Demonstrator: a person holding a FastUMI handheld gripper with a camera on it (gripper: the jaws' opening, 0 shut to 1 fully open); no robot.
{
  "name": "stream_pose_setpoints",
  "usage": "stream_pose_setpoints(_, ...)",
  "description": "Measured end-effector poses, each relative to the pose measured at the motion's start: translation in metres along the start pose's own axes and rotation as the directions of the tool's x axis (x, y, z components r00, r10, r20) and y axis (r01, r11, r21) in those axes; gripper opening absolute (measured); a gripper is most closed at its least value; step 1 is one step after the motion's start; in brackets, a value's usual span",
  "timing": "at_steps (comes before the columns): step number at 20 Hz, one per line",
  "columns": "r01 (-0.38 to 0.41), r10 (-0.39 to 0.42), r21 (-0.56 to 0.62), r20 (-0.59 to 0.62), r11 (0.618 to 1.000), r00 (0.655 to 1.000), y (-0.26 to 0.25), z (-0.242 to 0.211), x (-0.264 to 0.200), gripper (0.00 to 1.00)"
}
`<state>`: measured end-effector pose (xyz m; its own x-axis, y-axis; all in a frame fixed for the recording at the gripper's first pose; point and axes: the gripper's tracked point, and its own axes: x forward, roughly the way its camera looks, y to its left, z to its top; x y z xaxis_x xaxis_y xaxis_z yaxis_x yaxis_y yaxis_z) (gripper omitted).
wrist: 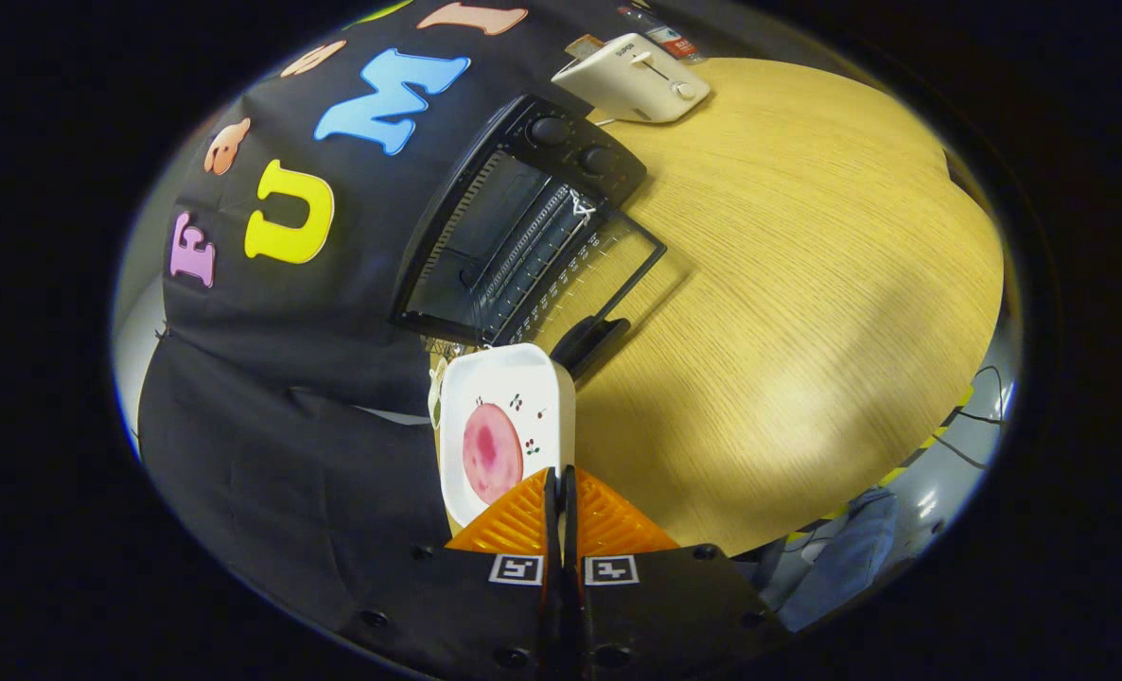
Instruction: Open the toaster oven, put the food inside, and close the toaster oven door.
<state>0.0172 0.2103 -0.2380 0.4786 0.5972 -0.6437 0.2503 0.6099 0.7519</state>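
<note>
- The gripper is nearest the camera. Its two fingers are pressed together, with just a thin line between them. They seem to pinch the near edge of the plate, but I cannot tell for sure if both fingers press on it.
- The white plate is right ahead of the fingers. It is a rectangle with round corners. Its long side runs away from the fingers, toward the toaster oven. It looks tipped and lifted off the table, though that is hard to tell.
- A round pink slice of food lies on the plate, on the half close to the fingers. Small cherry drawings sit beside it on the plate.
- The black toaster oven is beyond the plate, at the back of the wooden table, against the black cloth wall.
- Its glass door is open. It hangs down flat, and you can see the table through it. The door's dark handle is at its outer edge, just beside the far end of the plate.
- The oven's open mouth faces the plate. A wire rack shows inside.
- Two round knobs sit on the oven's front panel.
- A white pop-up toaster stands farther back on the table, well apart from the plate.
</note>
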Motion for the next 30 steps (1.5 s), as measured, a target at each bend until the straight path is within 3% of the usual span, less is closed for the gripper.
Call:
stream_pose_setpoints(5, 0.002, -0.011, 0.091, 0.106, 0.996, 0.994, 0.015, 0.027, 0.021, 0.02)
stream_pose_setpoints(15, 0.038, -0.081, 0.237, 0.178, 0.971, 0.981, 0.025, 0.071, 0.087, 0.02)
stream_pose_setpoints(30, -0.036, -0.123, 0.410, 0.354, 0.911, 0.927, 0.046, 0.141, 0.166, 0.02)
